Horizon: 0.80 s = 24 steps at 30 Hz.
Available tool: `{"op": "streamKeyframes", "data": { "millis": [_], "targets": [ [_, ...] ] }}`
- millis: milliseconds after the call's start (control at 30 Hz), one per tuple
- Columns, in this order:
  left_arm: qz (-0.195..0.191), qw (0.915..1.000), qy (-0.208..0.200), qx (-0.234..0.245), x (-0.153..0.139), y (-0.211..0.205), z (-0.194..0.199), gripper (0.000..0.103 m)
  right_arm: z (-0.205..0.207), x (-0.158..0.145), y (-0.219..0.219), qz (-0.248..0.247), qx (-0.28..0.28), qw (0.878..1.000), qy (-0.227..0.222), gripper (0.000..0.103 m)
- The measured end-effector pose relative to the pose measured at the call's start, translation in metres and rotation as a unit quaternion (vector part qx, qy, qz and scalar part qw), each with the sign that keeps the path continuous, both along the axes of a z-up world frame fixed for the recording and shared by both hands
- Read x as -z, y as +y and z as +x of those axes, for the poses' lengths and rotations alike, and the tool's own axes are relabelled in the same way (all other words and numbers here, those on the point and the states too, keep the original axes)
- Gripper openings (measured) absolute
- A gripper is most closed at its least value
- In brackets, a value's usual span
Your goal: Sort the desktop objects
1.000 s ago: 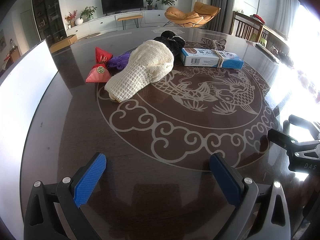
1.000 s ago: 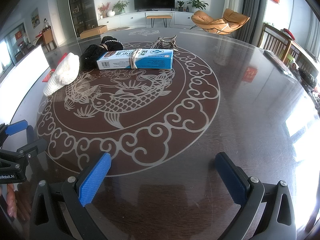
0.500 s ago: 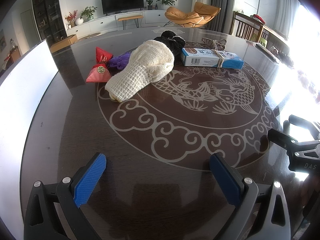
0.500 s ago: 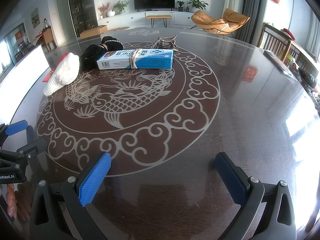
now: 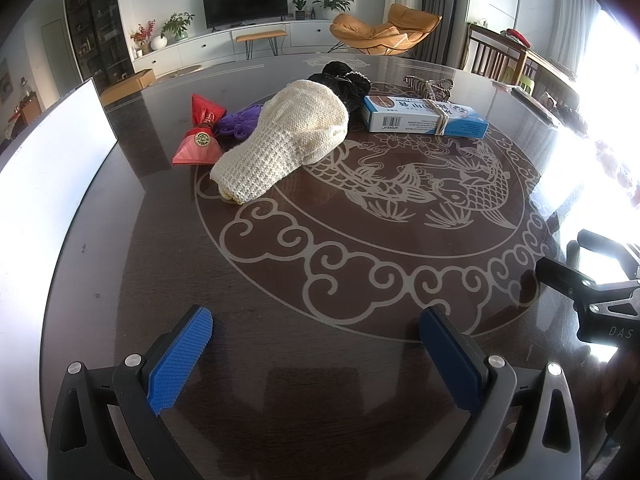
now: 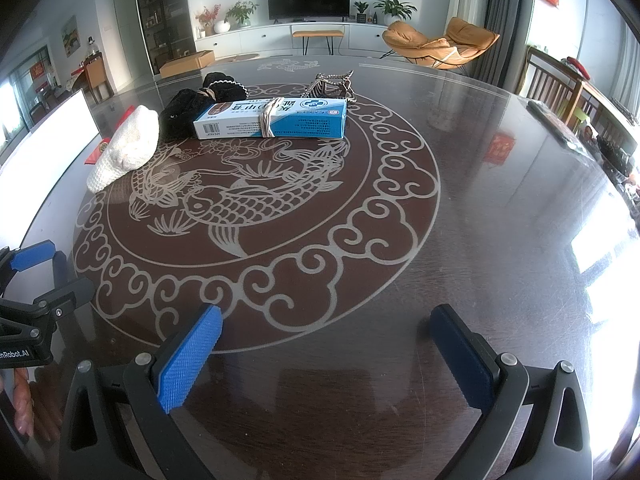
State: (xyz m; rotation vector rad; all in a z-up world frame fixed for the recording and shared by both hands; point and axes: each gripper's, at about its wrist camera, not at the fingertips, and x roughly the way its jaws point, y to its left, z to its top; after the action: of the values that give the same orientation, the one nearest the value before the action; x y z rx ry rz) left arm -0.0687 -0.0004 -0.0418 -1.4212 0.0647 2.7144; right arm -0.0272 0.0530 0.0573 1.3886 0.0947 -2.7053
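Item: cream knitted hat (image 5: 288, 136), lying toward the far-left edge of the counter (image 5: 320, 320), long axis running from near-left to far-right, narrow end pointing back at me. Touching it behind: black knitted item (image 5: 344, 82); beside it on the left, purple plastic piece (image 5: 238, 122) and red pouch (image 5: 202, 136). To its right: blue-and-white box (image 5: 424, 116) bound with a band, long axis across the counter; a patterned bundle (image 5: 428, 86) behind it. My left claw (image 5: 316, 344): spread wide, empty, nearer the hat, I judge. My right claw (image 6: 326, 344): spread wide, empty, well apart from everything, the box straight ahead.
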Motion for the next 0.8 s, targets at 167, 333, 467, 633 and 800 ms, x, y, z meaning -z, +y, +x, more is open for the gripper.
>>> {"op": "streamKeyframes", "data": {
  "millis": [167, 333, 467, 633, 800],
  "targets": [
    [0.0, 1.0, 0.0, 0.0, 0.0, 0.0, 0.0, 0.103, 0.0, 0.0, 0.0, 0.0, 0.0, 1.0, 0.0, 0.103],
    [0.0, 1.0, 0.0, 0.0, 0.0, 0.0, 0.0, 0.103, 0.0, 0.0, 0.0, 0.0, 0.0, 1.0, 0.0, 0.103],
    [0.001, 1.0, 0.0, 0.0, 0.0, -0.001, 0.001, 0.103, 0.0, 0.0, 0.0, 0.0, 0.0, 1.0, 0.0, 0.103],
    [0.084, 0.9961, 0.02, -0.014, -0.008, -0.028, 0.007, 0.103, 0.0, 0.0, 0.0, 0.0, 0.0, 1.0, 0.0, 0.103],
    [0.109, 0.9912, 0.03, -0.069, -0.025, -0.063, -0.015, 0.103, 0.0, 0.0, 0.0, 0.0, 0.0, 1.0, 0.0, 0.103]
  ]
}}
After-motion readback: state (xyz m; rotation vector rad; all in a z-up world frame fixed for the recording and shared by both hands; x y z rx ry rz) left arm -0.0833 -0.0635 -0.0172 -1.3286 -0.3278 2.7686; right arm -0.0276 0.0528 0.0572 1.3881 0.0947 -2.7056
